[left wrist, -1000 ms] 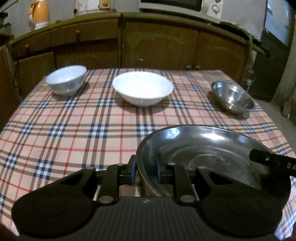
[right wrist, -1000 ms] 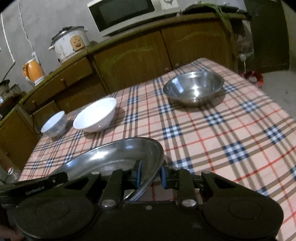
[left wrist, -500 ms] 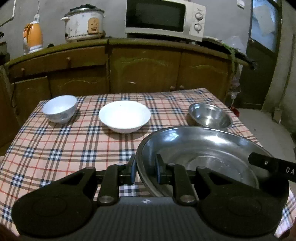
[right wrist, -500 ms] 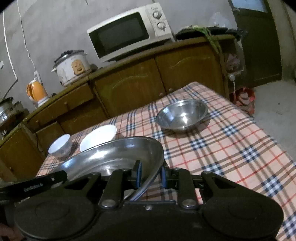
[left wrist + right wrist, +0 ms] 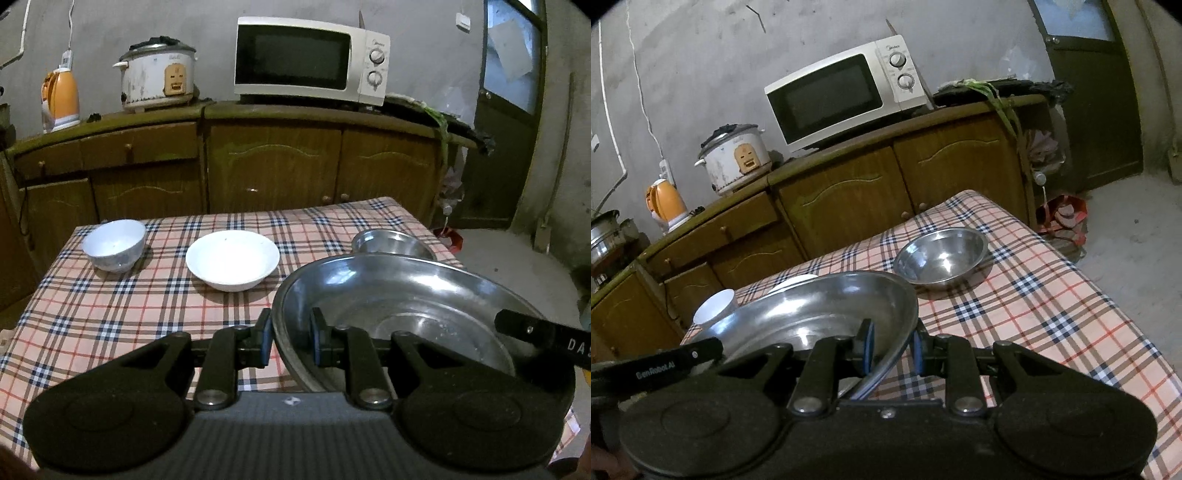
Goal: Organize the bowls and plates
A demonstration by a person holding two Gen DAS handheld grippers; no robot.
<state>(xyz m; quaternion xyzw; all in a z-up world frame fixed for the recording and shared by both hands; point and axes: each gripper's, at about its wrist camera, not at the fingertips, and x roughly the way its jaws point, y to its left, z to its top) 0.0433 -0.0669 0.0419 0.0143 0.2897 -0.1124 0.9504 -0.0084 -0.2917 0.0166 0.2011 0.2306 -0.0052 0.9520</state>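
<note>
L gripper [image 5: 290,341] & R gripper [image 5: 892,347] both pinching steel plate [image 5: 399,291] rim, plaid tablecloth [image 5: 122,306], wood cabinets [image 5: 273,166] w/ microwave [image 5: 310,61], "DenRobot.AI" on L gripper seen from R cam

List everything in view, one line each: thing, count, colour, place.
Large steel plate: one, silver, held above the near table edge by both claws.
Steel bowl: one, silver, far right on the table.
Wide bowl: one, white, table centre.
Small bowl: one, white, far left on the table.
Tablecloth: one, pink plaid, covering the table.
Microwave: one, white, on the cabinet.
Rice cooker: one, white, left of the microwave.
Kettle: one, orange, cabinet's left end.
Cabinet: one, brown, behind the table.
Left claw: black, shut on the plate's left rim.
Right claw: black, shut on its right rim.
</note>
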